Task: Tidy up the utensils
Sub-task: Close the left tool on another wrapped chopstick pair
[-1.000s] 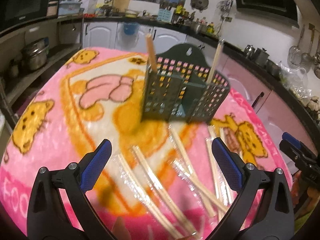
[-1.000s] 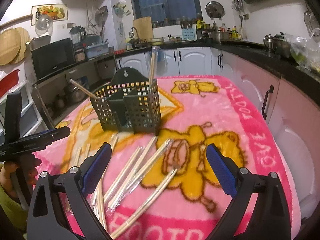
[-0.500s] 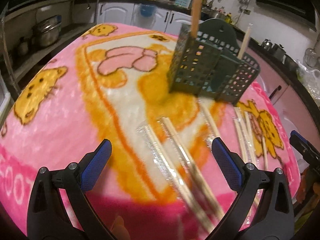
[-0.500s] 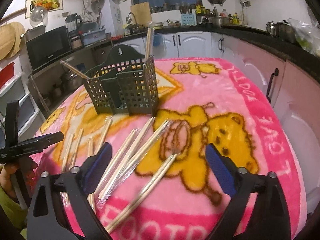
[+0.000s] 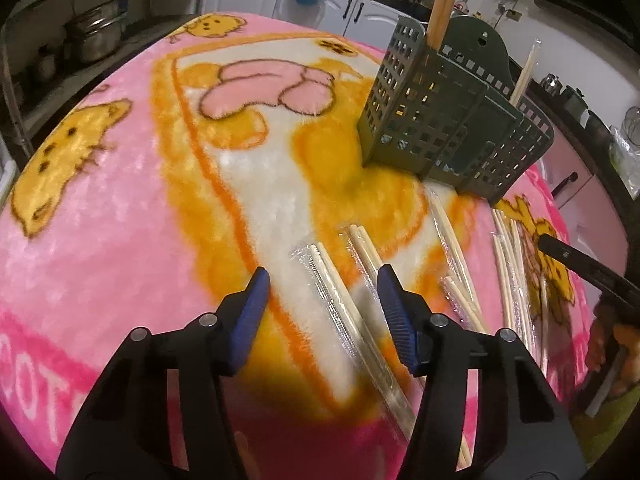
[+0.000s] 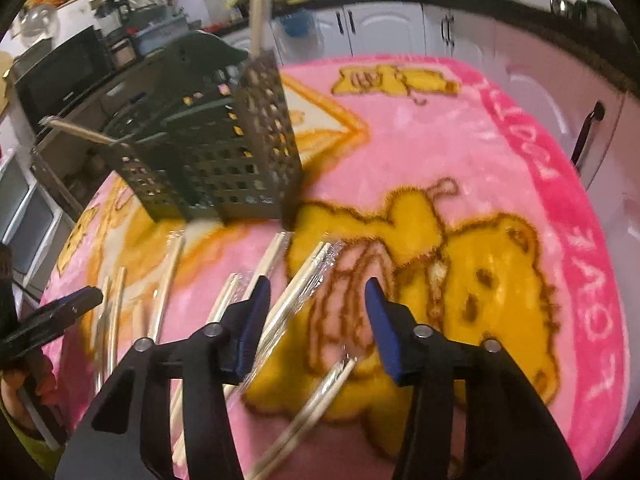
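A dark green slotted utensil holder (image 5: 440, 120) (image 6: 224, 160) stands on a pink cartoon blanket (image 5: 100, 260), with chopsticks (image 5: 444, 0) upright in it. Several plastic-wrapped chopstick pairs lie loose in front of it. My left gripper (image 5: 324, 278) hangs low over the blanket with its jaws closing; one wrapped pair (image 5: 320, 258) lies between the blue pads, which do not press on it. My right gripper (image 6: 317, 286) is also closing, with another wrapped pair (image 6: 310, 270) between its pads, untouched. One finger of the other gripper shows at the edge of each view.
More wrapped chopsticks (image 5: 508, 264) (image 6: 112, 308) lie spread across the blanket between the two grippers. Kitchen counters and white cabinets (image 6: 384, 28) ring the table. Steel pots (image 5: 94, 38) sit on a shelf to the left.
Both grippers have come down closer to the loose chopsticks and their jaws have narrowed from wide open. The holder now appears nearer and larger in both views.
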Demonstrator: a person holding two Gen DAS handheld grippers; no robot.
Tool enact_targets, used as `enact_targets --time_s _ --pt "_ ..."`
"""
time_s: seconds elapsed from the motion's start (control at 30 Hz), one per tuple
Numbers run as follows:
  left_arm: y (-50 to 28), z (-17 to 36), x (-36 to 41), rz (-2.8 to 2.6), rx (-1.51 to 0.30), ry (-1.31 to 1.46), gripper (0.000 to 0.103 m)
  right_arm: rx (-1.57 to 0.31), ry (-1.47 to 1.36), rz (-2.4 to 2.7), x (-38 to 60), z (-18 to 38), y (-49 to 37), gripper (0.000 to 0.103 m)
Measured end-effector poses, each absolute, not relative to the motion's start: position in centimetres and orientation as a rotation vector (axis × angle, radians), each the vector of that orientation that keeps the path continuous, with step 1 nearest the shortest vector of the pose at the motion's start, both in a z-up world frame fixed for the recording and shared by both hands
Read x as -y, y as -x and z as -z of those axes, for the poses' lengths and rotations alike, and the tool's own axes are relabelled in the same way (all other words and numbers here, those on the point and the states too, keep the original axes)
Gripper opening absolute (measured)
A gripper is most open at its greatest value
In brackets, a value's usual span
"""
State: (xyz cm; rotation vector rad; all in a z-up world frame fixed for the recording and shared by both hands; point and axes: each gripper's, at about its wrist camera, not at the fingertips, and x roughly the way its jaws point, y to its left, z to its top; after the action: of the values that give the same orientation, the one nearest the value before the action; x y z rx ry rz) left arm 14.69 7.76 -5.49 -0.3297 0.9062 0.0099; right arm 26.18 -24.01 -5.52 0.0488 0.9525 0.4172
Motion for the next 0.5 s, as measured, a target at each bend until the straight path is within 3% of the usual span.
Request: enact_targets --time_s 0.27,0.5 --pt "-15.7 5.5 -7.5 0.011 -0.929 0.321 0.038 -1.030 -0.081 -0.413 23.4 7.0 -28.7 0.034" --pt "-16.9 5.9 -7.4 0.023 -0.958 0.310 0.036 -1.049 -0.121 -0.391 23.6 7.2 -30.2 0.028"
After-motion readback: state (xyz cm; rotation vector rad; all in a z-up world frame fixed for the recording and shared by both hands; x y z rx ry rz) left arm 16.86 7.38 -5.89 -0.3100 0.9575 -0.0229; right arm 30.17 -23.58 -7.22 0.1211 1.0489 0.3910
